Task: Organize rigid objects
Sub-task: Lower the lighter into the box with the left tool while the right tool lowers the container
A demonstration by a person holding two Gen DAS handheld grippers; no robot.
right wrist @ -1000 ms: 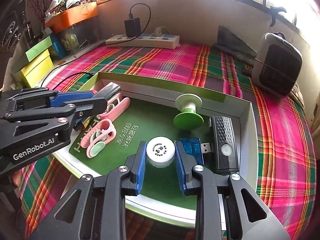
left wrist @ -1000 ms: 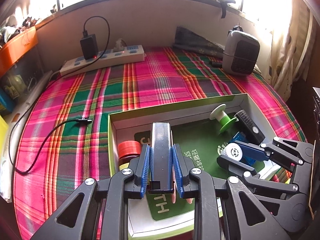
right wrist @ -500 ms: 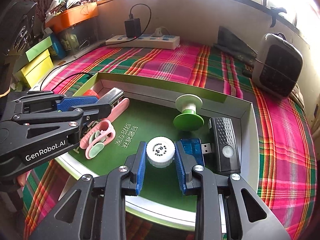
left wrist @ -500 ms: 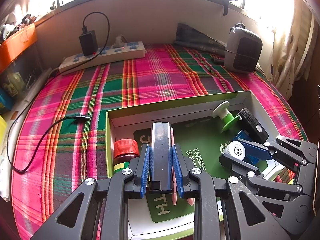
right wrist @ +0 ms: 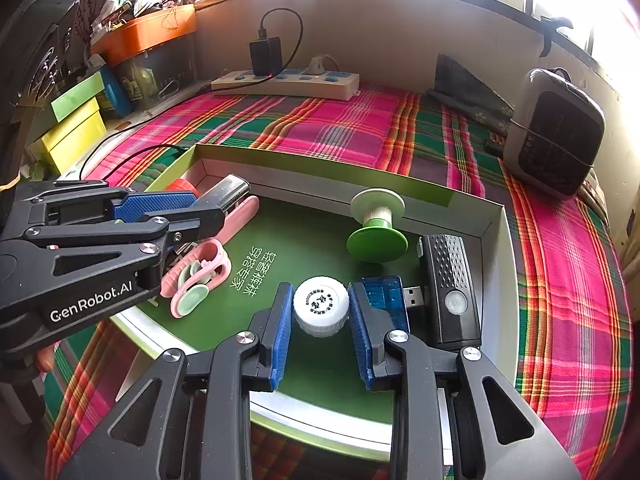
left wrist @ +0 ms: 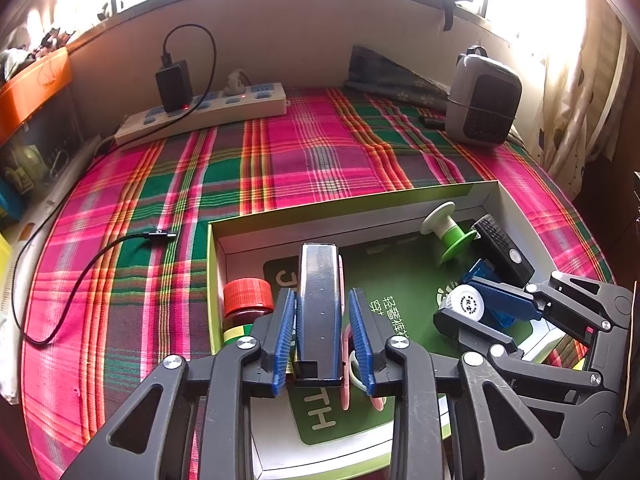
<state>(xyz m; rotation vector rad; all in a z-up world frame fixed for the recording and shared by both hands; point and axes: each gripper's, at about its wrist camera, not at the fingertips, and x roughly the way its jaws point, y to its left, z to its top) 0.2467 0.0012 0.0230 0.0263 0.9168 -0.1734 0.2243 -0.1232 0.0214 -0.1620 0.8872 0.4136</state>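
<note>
A shallow green-and-white box [left wrist: 348, 204] lies on the plaid cloth. Inside it my left gripper [left wrist: 320, 300] points down over a dark glossy bar [left wrist: 318, 264]. Its jaws are opening, and slim gaps show between the blue pads and the bar. My right gripper [right wrist: 320, 296] holds a white-capped bottle [right wrist: 320, 308]. Its jaws are easing open, but the pads still touch the cap. Also in the box are a red-capped bottle [left wrist: 248, 296], a pink clip [right wrist: 200, 276], a green spool [right wrist: 376, 232], a blue USB adapter [right wrist: 384, 300] and a black remote [right wrist: 450, 284].
A power strip [left wrist: 200, 110] with a black charger [left wrist: 172, 84] lies along the far wall. Its cable end [left wrist: 158, 236] rests left of the box. A grey heater [left wrist: 482, 102] stands at the back right. Yellow and green boxes [right wrist: 72, 132] crowd the left edge.
My left gripper's jaws have spread away from the dark bar that they were clamping. My right gripper's jaws widened very slightly around the white cap. Neither hand has shifted.
</note>
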